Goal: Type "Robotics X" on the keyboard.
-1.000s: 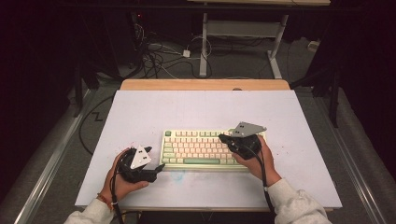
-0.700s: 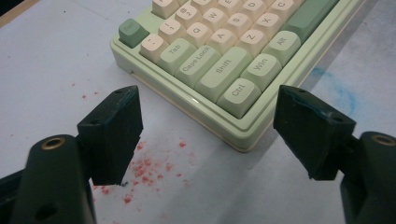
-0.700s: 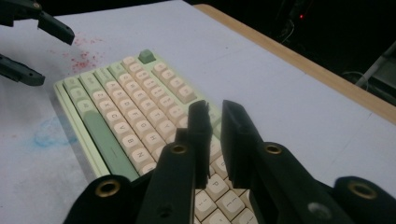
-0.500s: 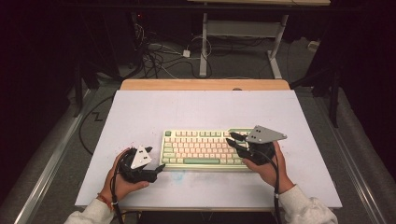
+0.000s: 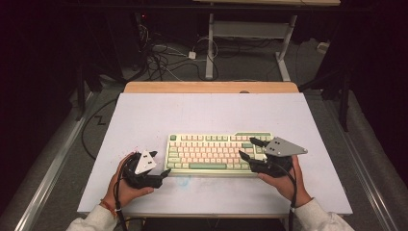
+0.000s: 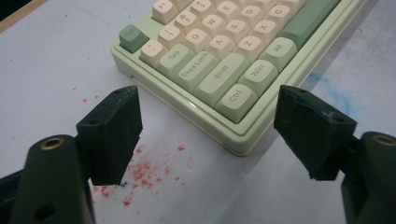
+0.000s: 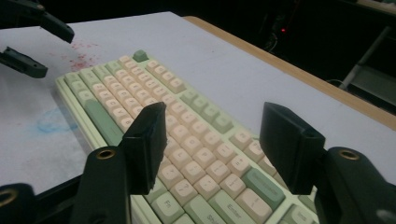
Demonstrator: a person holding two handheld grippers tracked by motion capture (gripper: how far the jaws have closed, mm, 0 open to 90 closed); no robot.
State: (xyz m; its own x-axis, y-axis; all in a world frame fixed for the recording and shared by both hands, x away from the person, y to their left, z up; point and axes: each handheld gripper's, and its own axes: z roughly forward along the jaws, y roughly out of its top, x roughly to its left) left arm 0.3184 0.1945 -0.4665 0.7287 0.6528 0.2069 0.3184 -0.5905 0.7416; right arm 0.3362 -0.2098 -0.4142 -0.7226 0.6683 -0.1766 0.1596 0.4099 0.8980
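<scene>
The keyboard is a chunky retro-looking one, pale green plastic case with smooth cream keycaps and darker green caps for the modifiers and the long space bar. It sits flat on a white matte table, a bit toward the person's side and roughly centred. The table has a light wooden strip along its far edge.

Left gripper rests on the table just beside the keyboard's near left corner, not touching it. Its blocky black jaws are spread wide with nothing between them, and in the left gripper view that corner of the keyboard sits in the gap a little further on.

Right gripper hangs over the right end of the keyboard. Its jaws have just been opening, and they're apart with nothing pinched; the right gripper view looks through them at the rows of keys below.

Readable caps in the left gripper view: Tab, Caps Lock, Shift, Ctrl, Win, Alt, plus letters like Q, W, A, S, Z, X.

There's a scatter of red specks on the table by the left gripper, and a faint blue smear in front of the keyboard. Beyond the table it's a dark floor with a tangle of cables and a metal table frame.
</scene>
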